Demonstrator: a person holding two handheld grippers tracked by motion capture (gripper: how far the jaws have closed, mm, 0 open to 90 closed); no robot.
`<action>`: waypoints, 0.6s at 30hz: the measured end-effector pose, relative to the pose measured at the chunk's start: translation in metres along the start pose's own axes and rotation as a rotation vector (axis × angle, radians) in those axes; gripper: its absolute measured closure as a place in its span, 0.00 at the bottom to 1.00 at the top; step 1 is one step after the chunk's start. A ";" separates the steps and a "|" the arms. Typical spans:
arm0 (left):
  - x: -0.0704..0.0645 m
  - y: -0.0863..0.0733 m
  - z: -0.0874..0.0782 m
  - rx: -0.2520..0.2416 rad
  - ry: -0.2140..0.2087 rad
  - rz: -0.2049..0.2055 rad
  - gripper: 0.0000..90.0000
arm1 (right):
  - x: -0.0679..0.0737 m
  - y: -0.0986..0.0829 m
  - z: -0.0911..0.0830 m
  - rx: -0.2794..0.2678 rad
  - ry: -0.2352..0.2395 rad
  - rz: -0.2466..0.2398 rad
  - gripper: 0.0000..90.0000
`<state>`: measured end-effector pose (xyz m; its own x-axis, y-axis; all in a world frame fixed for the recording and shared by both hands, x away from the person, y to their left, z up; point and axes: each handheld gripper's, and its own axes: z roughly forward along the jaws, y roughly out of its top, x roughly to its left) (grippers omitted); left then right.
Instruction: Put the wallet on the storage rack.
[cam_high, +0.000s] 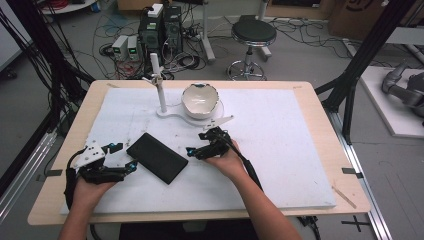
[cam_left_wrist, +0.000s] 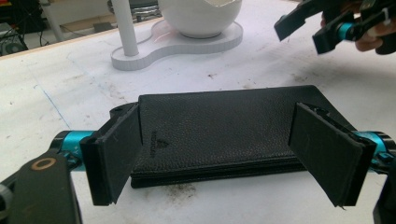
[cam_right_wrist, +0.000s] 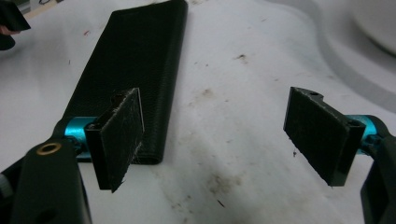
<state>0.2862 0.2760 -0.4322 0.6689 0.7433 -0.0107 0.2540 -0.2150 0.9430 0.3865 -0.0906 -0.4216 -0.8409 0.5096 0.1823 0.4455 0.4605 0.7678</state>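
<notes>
A black leather wallet lies flat and slantwise on the white board, between my two grippers. My left gripper is open at the wallet's left long edge. In the left gripper view the wallet spans the gap of my left gripper, one jaw near each end; contact cannot be told. My right gripper stands open just right of the wallet. In the right gripper view the wallet runs away at the left, with the left jaw of my right gripper over its near corner and bare board between the jaws.
A white bowl sits on a flat white stand with an upright post at the back of the board. The board lies on a wooden table. A stool, computers and cables are on the floor beyond.
</notes>
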 end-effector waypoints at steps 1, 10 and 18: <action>0.000 0.000 0.000 0.001 0.000 0.000 0.20 | 0.002 0.000 0.004 0.006 0.005 -0.002 0.23; -0.001 0.000 0.000 0.002 -0.004 0.004 0.20 | 0.018 -0.003 0.037 0.104 0.082 0.014 0.23; -0.001 0.000 0.001 0.003 -0.003 0.004 0.20 | 0.024 -0.005 0.043 0.125 0.119 0.008 0.27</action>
<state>0.2863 0.2752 -0.4321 0.6720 0.7405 -0.0082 0.2537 -0.2198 0.9420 0.3776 -0.0494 -0.4471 -0.8643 0.4275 0.2650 0.4808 0.5476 0.6848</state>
